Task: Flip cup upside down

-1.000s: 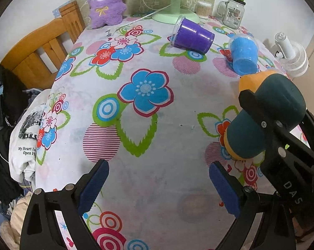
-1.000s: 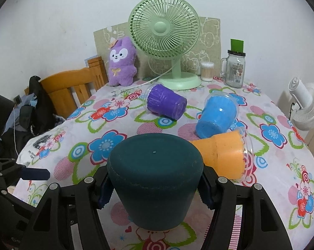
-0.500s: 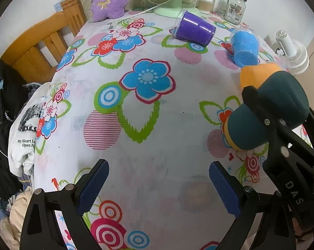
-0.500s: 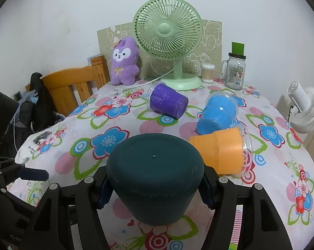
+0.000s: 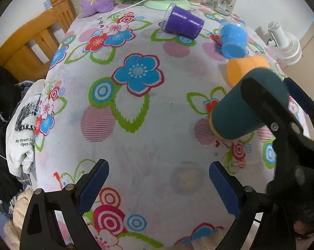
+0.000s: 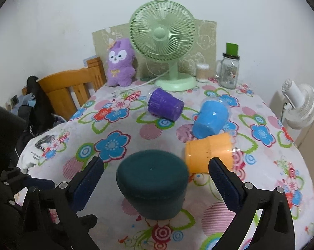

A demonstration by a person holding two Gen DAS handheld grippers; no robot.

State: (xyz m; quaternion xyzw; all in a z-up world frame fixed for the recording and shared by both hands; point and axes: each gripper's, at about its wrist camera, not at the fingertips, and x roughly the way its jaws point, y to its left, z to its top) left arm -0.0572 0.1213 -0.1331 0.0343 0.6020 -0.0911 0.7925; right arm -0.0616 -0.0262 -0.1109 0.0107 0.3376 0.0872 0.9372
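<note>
Four cups are lying or standing on the bench [image 6: 292, 141] in front of me, and the dark teal cup [image 6: 152, 185] is the one I am working with. It is standing with its closed bottom up, between the fingers of my right hand-held gripper [image 6: 155, 179], on the flowered cloth. The blue pads [image 6: 221, 183] of this gripper are standing apart, with a gap on each side of the cup, so nothing is clamping it; I judge that it is resting on its own rim. In the left wrist view a ring of orange is showing at its lower edge; what that is I cannot tell.

My left hand-held gripper [image 5: 159, 181] is also spread wide, holding nothing, hovering over a bare part of the cloth to the left of the teal cup [image 5: 248, 108]. I am keeping it there, I think, so it is not blocking the other one.

Behind are lying the orange cup [image 6: 209, 152], the blue cup [image 6: 211, 118] and the purple cup [image 6: 165, 104], all on their sides, well apart from the green fan [image 6: 163, 29].

For this cup the flip is looking done to me; the other three are probably waiting. The risk is catching the rim when the right gripper is pulling back, since the cup is light.
</note>
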